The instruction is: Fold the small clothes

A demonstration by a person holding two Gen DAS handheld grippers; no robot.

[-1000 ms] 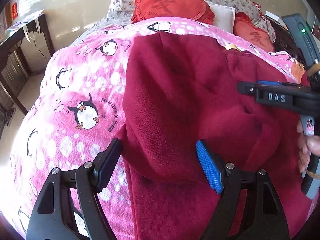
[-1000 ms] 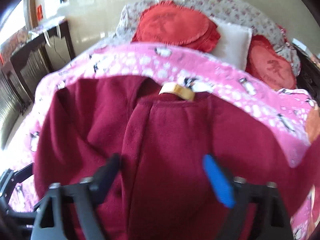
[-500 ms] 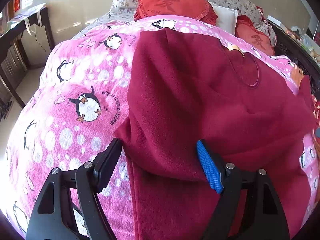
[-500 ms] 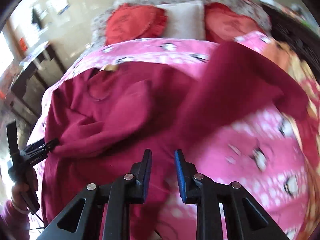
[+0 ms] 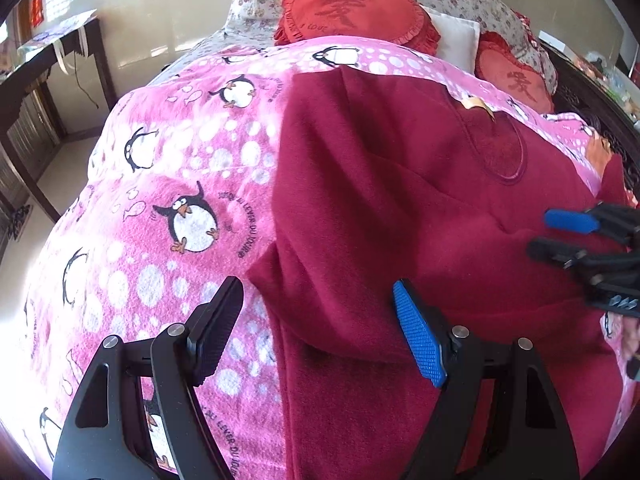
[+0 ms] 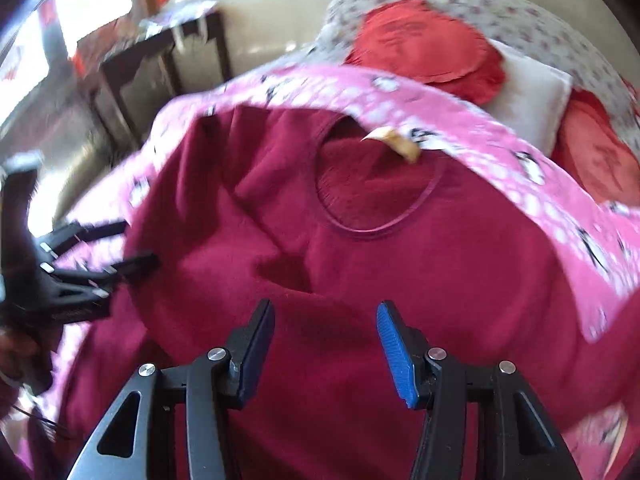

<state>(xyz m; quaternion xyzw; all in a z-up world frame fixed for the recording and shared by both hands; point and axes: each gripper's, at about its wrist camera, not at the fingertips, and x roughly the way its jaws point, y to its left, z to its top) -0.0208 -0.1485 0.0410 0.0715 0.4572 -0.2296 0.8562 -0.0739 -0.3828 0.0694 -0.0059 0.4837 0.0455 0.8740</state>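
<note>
Left wrist view: the dark red sweater (image 5: 400, 208) lies spread on the pink penguin blanket (image 5: 168, 184), one sleeve folded across its body in a thick ridge. The left gripper (image 5: 320, 328) hangs spread wide over that fold, nothing between its tongs. The right gripper (image 5: 560, 236) comes in from the right, tongs narrow.

Right wrist view, blurred: the round neckline with a tan label (image 6: 396, 142) faces up. The right gripper (image 6: 324, 344) gapes open above the creased chest, gripping nothing.

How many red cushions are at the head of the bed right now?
2. A big frilled red cushion lies left of the white pillow; a smaller red cushion lies to its right, near the bed's edge. More could be hidden behind them.
</note>
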